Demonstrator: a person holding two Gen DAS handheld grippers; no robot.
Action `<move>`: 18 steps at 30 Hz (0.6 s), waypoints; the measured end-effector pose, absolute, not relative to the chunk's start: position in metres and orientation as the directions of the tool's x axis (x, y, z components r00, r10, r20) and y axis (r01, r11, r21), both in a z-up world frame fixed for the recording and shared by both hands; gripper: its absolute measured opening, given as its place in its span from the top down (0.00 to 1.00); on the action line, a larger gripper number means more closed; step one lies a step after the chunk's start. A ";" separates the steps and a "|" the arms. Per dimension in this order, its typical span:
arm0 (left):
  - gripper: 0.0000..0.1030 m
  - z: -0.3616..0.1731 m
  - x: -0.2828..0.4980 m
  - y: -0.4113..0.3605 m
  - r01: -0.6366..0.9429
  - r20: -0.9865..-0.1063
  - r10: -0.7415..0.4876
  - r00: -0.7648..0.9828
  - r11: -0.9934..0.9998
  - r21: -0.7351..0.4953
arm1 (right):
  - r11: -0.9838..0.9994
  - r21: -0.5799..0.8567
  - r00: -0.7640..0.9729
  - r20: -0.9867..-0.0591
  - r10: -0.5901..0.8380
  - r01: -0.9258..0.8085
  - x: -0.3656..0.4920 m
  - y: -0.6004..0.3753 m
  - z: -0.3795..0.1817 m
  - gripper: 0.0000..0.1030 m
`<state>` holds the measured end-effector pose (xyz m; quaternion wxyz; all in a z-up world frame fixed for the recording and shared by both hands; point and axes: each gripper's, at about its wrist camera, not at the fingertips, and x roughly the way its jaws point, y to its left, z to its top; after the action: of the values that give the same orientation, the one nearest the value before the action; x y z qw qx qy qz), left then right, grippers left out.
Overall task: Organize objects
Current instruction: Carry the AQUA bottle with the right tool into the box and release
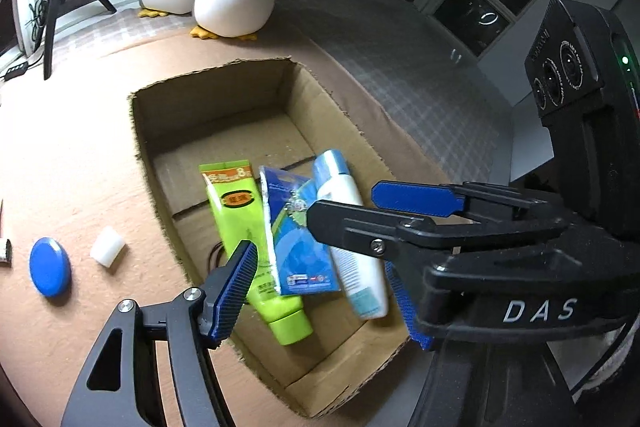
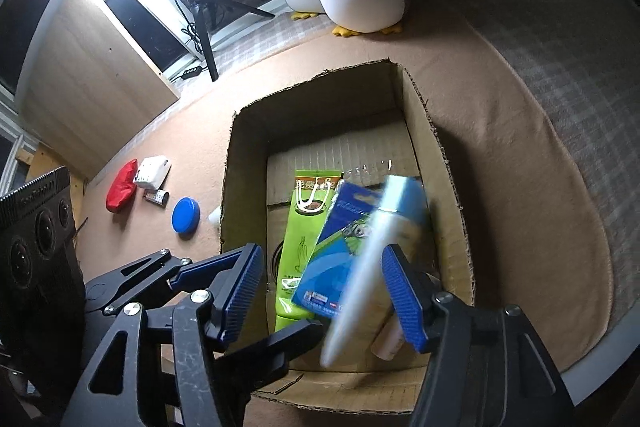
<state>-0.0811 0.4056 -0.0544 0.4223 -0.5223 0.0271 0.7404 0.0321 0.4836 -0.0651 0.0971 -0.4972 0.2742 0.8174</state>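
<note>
Right wrist view: right gripper (image 2: 320, 291) spread, white bottle (image 2: 360, 279) blurred between its pads, seemingly loose, over the cardboard box (image 2: 448, 171) mid-bed. Left gripper (image 1: 320, 283) also spread, holding nothing, above green tube (image 1: 240, 227) and blue packet (image 1: 296, 247). Bottle looks light, stiff, slick; grip mid-body.

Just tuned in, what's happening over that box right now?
A person is sorting small things into the cardboard box with two handheld grippers. Both the left gripper and right gripper hang open over it. Inside lie a green tube, a blue packet and a white bottle, blurred in the right view. A blue disc waits outside.
</note>
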 end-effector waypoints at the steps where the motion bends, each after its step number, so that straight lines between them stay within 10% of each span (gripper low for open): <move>1: 0.32 -0.054 -0.081 0.402 -0.652 -0.797 0.596 -0.102 -0.645 -0.399 | -0.831 0.352 -0.488 -0.865 -0.114 -0.431 0.032 0.483 -0.065 0.43; 18: 0.32 -0.051 -0.111 0.290 -0.523 -0.823 0.519 -0.230 -0.779 -0.346 | -0.840 0.370 -0.518 -0.846 -0.128 -0.398 0.019 0.449 -0.061 0.43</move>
<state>-0.1110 0.2902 -0.0514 0.3322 -0.5241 0.0015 0.7842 0.0193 0.4488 -0.0607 0.0816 -0.4843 0.2712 0.8278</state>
